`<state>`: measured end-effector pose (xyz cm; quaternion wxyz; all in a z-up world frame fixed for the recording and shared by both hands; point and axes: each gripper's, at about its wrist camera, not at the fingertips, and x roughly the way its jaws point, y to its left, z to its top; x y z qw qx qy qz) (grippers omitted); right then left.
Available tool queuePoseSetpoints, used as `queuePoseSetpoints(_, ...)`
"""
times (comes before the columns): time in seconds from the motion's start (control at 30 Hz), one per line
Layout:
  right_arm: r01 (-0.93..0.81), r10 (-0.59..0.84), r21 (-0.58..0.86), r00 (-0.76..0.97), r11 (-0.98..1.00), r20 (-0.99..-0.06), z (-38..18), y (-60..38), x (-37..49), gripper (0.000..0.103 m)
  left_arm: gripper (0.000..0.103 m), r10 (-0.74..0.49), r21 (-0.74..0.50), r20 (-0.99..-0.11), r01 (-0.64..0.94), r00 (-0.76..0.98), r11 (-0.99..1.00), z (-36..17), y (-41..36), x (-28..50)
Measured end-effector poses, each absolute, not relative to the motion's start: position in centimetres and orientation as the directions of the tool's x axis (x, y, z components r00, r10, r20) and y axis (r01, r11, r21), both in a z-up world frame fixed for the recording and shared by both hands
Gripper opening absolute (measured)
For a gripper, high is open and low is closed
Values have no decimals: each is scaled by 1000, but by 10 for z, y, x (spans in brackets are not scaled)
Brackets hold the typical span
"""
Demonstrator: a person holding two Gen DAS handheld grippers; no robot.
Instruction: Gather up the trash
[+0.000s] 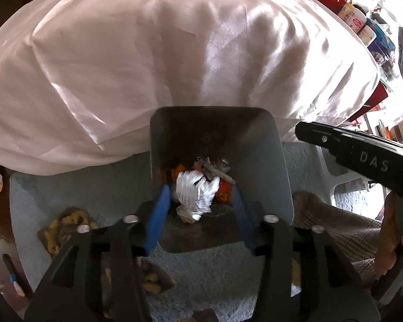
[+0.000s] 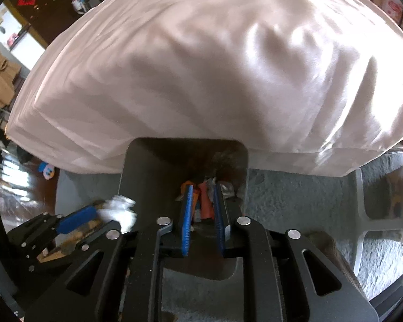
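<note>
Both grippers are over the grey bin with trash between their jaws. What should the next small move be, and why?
Probably lift both clear. The left gripper stands open around the white wrapper over the bin; the right gripper stands loosely around the orange scrap, already inside it.

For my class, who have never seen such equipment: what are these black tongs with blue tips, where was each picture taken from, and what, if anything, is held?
No robot here: a person holds a two-fingered gripper in each hand, each carrying a wide-angle camera looking along its fingers. One picture comes from the left gripper, the other from the right gripper. Both hang over a grey bin of rubbish standing on grey carpet, beside white bedding. Both stand open: crumpled white paper is between the left's fingers, an orange scrap between the right's, neither visibly squeezed.
</note>
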<state>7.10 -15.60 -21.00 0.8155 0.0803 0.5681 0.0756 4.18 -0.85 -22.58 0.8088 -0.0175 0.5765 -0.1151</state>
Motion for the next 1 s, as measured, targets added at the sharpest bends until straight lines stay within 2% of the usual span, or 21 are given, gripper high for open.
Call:
queuePoseSetpoints(0.03,-24,212,218,353,976,-911,-208,-158,71,46,58,-203,-157,-928,165,314,974,-224,-8,42)
queuePoseSetpoints(0.17,4,180,200,415,980,-892,-196,-169,68,75,83,-178,-129,-917,158,357,979,-211,-6,40)
queuePoseSetpoints(0.2,16,170,196,436,981,-884,-191,-172,67,86,86,-173,-122,-911,156,375,980,-206,-5,38)
queuePoseSetpoints(0.23,24,161,192,456,981,-875,-185,-174,66,93,91,-169,-117,-906,155,388,981,-202,-4,38)
queuePoseSetpoints(0.27,29,147,185,485,982,-862,-177,-177,64,95,95,-165,-110,-897,154,409,982,-194,-3,37)
queuePoseSetpoints(0.3,33,139,180,503,983,-853,-172,-177,63,99,95,-161,-103,-888,154,430,983,-187,-2,35)
queuePoseSetpoints(0.47,53,107,175,606,983,-788,-134,-186,49,100,95,-109,-39,-827,136,552,990,-145,7,26)
queuePoseSetpoints(0.63,32,63,125,729,992,-681,-91,-190,22,100,95,-82,-3,-729,117,679,993,-96,13,11)
queuePoseSetpoints(1.0,112,-103,-3,904,994,-416,-21,-210,-26,100,95,-99,-43,-537,90,838,995,-25,21,-20)
